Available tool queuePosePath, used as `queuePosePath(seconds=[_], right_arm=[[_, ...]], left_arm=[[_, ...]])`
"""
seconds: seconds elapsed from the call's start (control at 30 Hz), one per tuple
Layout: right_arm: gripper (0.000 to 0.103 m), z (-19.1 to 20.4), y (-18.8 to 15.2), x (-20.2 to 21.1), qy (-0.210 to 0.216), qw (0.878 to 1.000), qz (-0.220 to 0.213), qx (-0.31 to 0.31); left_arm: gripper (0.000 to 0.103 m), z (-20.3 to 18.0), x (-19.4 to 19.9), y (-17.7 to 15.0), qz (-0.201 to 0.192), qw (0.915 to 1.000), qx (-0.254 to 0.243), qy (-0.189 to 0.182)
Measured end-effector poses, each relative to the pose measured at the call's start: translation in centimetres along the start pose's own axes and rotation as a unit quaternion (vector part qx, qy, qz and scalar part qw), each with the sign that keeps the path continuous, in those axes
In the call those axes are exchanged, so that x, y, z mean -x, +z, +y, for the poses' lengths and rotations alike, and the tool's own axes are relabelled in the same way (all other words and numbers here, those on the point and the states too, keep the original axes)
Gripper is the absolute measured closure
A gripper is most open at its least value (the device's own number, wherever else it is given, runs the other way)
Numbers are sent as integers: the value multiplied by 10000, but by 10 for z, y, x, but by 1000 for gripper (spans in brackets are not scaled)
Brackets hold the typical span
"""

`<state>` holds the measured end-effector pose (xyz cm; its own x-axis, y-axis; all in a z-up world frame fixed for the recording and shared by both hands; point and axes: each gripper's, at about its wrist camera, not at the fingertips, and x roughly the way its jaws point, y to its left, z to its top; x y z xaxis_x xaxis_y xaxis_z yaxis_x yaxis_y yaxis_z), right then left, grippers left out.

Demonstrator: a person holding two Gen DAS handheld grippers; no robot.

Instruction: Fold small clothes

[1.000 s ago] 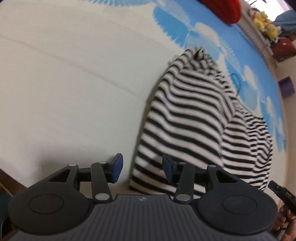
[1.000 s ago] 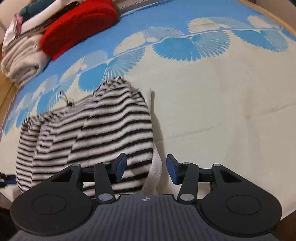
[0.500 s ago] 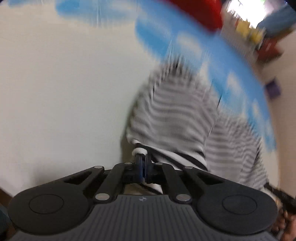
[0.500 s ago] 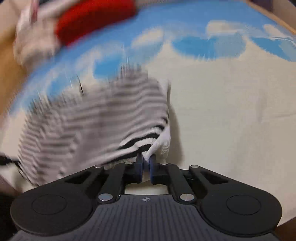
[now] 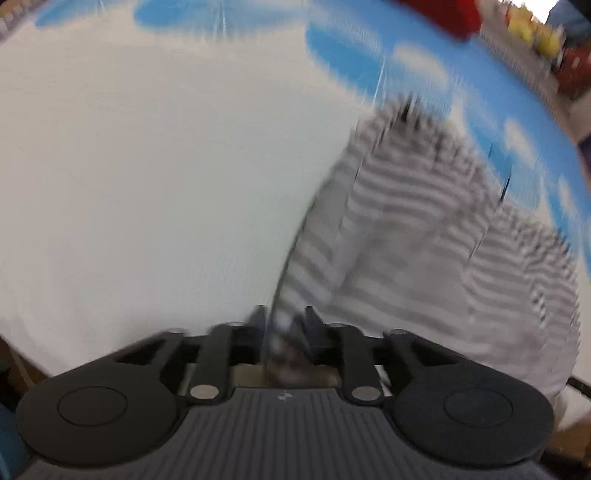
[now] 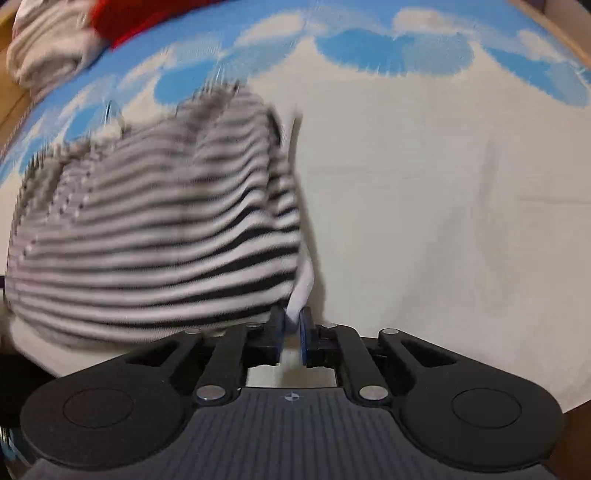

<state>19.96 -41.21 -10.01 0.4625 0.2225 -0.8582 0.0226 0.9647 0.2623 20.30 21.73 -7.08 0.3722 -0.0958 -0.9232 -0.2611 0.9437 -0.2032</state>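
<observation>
Both tongs have hold of the striped top (image 6: 155, 236): right gripper (image 6: 291, 323) pinches its white hem at lower centre, left gripper (image 5: 282, 325), jaws just easing apart, has blurred fabric between them. Top lies on the blue-and-white cloth (image 6: 424, 166).

striped garment (image 6: 155, 236): soft knit cloth, black and white, with a plain white ribbed edge
bed cover (image 6: 424, 192): matt woven cloth, cream with blue print
right gripper (image 6: 291, 326): matt black plastic, blue pads, metal pins
red item (image 6: 122, 16): fuzzy knit
</observation>
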Motion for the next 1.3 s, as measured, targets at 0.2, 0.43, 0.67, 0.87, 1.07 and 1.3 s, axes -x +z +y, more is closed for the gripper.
queuePosePath(seconds=[0.2,0.43,0.67,0.87,1.07,1.3], right_arm=[[63,8,24,1,-2,9965,-818,-145],[57,37,57,-23,-107,9918,-1197,-430],[58,56,79,-49,-425,9932,-1025,-338],[103,54,86,-61,-498,9933,-982,-360],[103,22,90,-54,-910,9809,-1113,-1314],[75,49,83,-22,-983,9754,-1797,-821]], left_arm=[[62,-36,17,15,-693,9950,-178,-702],[59,-100,-6,25,-1006,9907,-433,-811],[56,-156,-39,35,-977,9862,-1179,-633],[98,-169,-83,47,-625,9883,-1394,-45],[96,-146,-90,62,-633,9966,-534,46],[74,-134,-57,53,-805,9950,-410,-420]])
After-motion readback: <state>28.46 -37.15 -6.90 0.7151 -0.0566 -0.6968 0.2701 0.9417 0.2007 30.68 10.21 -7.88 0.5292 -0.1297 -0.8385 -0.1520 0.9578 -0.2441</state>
